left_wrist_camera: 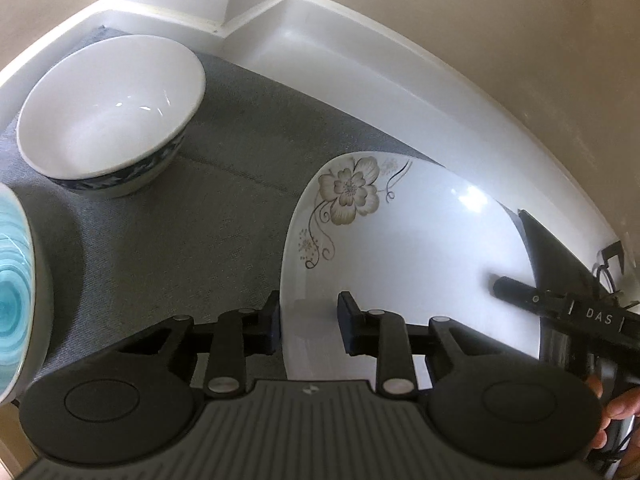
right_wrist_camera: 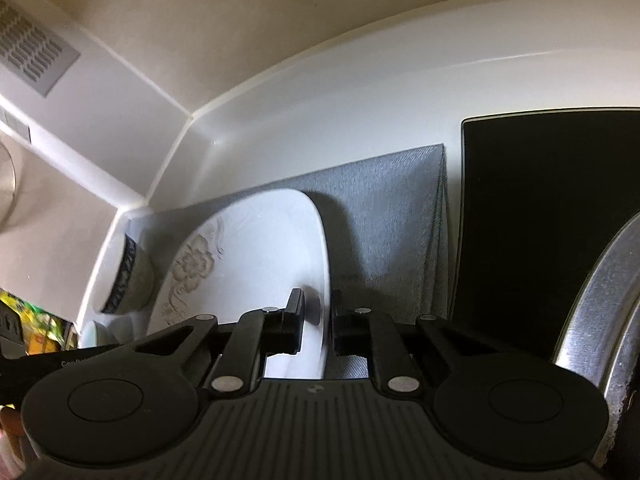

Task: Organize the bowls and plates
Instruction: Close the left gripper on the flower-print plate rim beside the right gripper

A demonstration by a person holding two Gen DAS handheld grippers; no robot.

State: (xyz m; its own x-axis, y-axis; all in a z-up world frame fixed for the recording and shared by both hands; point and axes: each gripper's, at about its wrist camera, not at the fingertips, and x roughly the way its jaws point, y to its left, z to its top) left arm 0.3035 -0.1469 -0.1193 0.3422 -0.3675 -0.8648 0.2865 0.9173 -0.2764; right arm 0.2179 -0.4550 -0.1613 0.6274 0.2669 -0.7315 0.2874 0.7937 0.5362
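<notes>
Nearest my left camera, the left gripper (left_wrist_camera: 309,322) straddles the near rim of the flowered plate (left_wrist_camera: 400,248): one finger sits outside the rim against the edge, the other stands over the plate's face with a visible gap, so I judge it not yet clamped. In the right view, my right gripper (right_wrist_camera: 318,322) is clenched on the opposite rim of the same plate (right_wrist_camera: 248,248), pads pressing both faces.

The plate sits at the right end of the grey mat (left_wrist_camera: 180,220), partly overhanging onto the white counter (left_wrist_camera: 320,48) toward its back edge. It looks slightly tilted, though I cannot confirm that it has left the mat. A white bowl with a dark patterned band (left_wrist_camera: 112,116) stands at the mat's far left corner, well apart from the plate. A turquoise bowl (left_wrist_camera: 12,288) is cut off at the left edge of the mat. A black panel (right_wrist_camera: 552,216) and a steel rim (right_wrist_camera: 600,300) lie beyond the mat's right edge.

Step in hand, as I judge it: a two-handed pickup of the plate. The next move calls for the left fingers to close fully, then an even lift, keeping both grips level so the glazed rim does not slip.

Writing: "DAS" reads on the right gripper's body (left_wrist_camera: 580,312). A faint word on the other tool is illegible.
</notes>
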